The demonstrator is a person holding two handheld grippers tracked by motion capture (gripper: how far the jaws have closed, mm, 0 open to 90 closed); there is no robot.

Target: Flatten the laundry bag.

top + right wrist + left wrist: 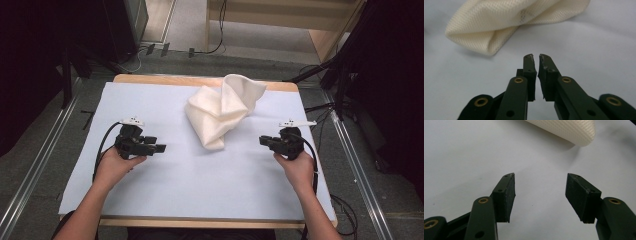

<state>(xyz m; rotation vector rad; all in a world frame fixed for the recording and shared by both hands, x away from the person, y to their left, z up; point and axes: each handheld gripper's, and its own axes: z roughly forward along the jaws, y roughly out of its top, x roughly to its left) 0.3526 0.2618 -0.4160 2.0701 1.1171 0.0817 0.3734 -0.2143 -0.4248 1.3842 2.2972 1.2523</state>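
Observation:
A cream-white cloth [221, 107] lies crumpled in a loose heap on the pale sheet [200, 175] that covers the table, toward the back middle. Its near end [571, 131] shows at the top of the left gripper view, and its folded end [499, 27] lies ahead in the right gripper view. My left gripper [161, 148] is low over the sheet, left of the cloth, open with nothing between its pads [507, 195]. On the right side, my right gripper [261, 140] points toward the cloth with its jaws nearly together and nothing between them.
The wooden table edge [200, 80] runs behind the cloth. Black stands and cables [340, 75] crowd the floor at the right and back. Metal rails [30, 170] run along the floor on both sides. Bare sheet lies between the two grippers.

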